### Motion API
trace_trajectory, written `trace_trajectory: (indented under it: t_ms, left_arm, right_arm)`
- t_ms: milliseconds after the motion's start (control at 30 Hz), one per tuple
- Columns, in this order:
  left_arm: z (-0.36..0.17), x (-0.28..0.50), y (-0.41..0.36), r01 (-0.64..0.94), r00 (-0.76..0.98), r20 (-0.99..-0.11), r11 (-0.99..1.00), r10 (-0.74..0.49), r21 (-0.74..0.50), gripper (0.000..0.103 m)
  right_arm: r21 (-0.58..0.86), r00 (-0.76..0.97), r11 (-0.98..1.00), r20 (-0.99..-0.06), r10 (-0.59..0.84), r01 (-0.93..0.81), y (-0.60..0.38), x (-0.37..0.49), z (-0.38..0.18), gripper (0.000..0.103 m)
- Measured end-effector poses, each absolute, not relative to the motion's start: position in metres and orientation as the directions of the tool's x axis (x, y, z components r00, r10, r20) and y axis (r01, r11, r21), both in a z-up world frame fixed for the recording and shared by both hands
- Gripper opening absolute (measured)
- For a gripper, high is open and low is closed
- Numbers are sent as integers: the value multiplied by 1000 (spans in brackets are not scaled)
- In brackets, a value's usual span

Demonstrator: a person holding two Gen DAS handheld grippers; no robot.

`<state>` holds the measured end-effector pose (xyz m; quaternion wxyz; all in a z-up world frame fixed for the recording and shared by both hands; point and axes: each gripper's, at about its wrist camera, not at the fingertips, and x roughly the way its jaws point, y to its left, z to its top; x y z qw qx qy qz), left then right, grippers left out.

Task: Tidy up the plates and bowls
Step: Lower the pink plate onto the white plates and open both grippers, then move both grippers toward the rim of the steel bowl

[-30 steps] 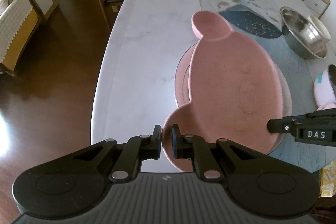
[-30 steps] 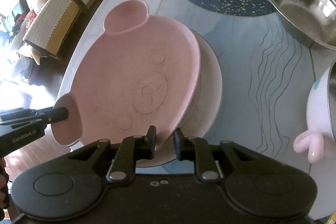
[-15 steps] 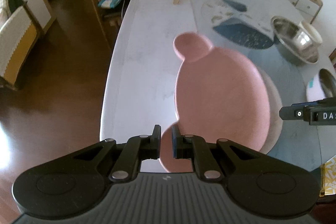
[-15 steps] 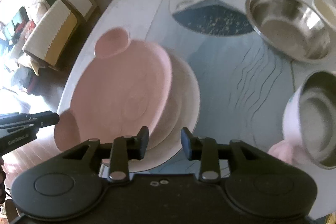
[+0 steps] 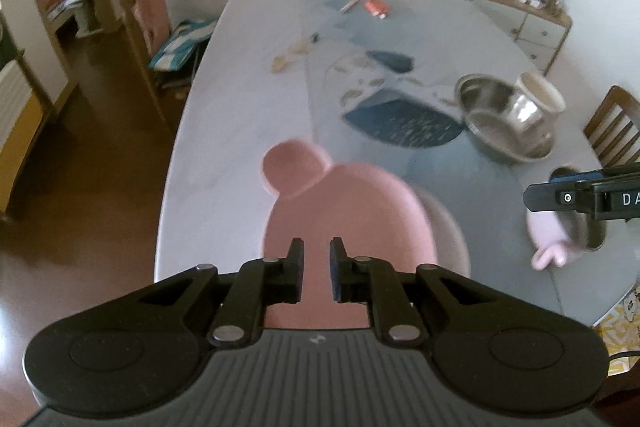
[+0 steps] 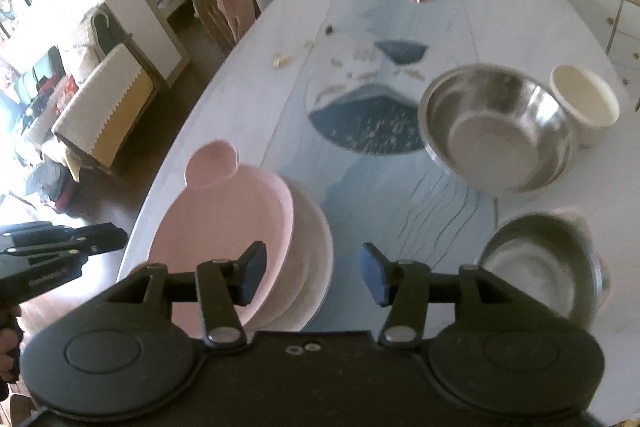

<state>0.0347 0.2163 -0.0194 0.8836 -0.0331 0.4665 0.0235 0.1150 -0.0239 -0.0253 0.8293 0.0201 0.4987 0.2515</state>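
Note:
A pink bear-shaped plate [image 5: 344,211] [image 6: 224,215] lies on top of a pale round plate [image 5: 452,239] [image 6: 316,247] near the table's front left edge. My left gripper [image 5: 317,267] hangs above the pink plate's near side. Its jaws are opening by a narrow gap and nothing is pinched between them. My right gripper [image 6: 312,267] hovers over the round plate's right rim, its jaws opening wide around nothing. A steel bowl [image 6: 496,127] stands further back on the right. A pink bowl with a steel inside [image 6: 540,267] sits near right.
A cream cup [image 6: 584,99] touches the steel bowl's far side. Scraps, a pen and an orange item lie mid-table [image 5: 240,99], with a lamp and tissue box at the far end. A chair [image 5: 148,15] stands on the left, and wooden floor lies below the table edge.
Both grippers have let go of the pink plate and risen away from it. The plate now rests flat on the round plate. The right jaws have spread wide and the left ones slightly.

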Motion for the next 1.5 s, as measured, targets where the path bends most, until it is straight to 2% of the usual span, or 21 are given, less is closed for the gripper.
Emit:
trace_trajectory:
  t_ms: [133, 233, 300, 333, 567, 633, 700, 767, 900, 1200, 1500]
  left_arm:
    - [-10, 51, 196, -31, 587, -810, 999, -11, -37, 24]
    - [-3, 62, 179, 5, 607, -795, 1000, -26, -29, 38]
    - [2, 69, 169, 22, 621, -783, 999, -32, -23, 57]
    - [4, 73, 163, 30, 631, -775, 999, -35, -21, 59]
    - [16, 111, 122, 88, 657, -750, 996, -76, -24, 59]
    - [18, 123, 108, 107, 666, -740, 994, -91, -27, 63]
    - [20, 134, 94, 117, 682, -724, 993, -99, -25, 72]
    - [20, 146, 81, 123, 693, -713, 992, -105, -26, 76]
    - [14, 170, 60, 127, 686, -716, 990, -127, -55, 77]
    - [-18, 222, 19, 121, 646, -750, 989, -142, -83, 77]
    - [-60, 260, 7, 62, 584, -808, 997, -77, -50, 77]
  right_arm:
    - [269, 416, 879, -801, 431, -393, -40, 122, -12, 59]
    - [256, 446, 888, -791, 419, -381, -55, 127, -5, 62]
    - [249, 464, 896, -785, 410, -369, -67, 132, -2, 64]
    - [245, 472, 899, -784, 404, -362, -73, 135, 0, 64]
    - [223, 525, 925, -771, 360, -308, -113, 159, 8, 77]
    - [224, 535, 929, -767, 354, -294, -122, 165, 10, 80]
    - [218, 547, 933, -763, 345, -286, -130, 171, 10, 84]
    - [209, 561, 938, -757, 335, -277, -138, 178, 11, 90]
    - [209, 587, 945, -743, 321, -252, -158, 191, 8, 100]
    - [206, 573, 960, -770, 279, -191, -186, 231, -20, 101]
    - [191, 511, 971, -826, 238, -143, -193, 267, -68, 101]
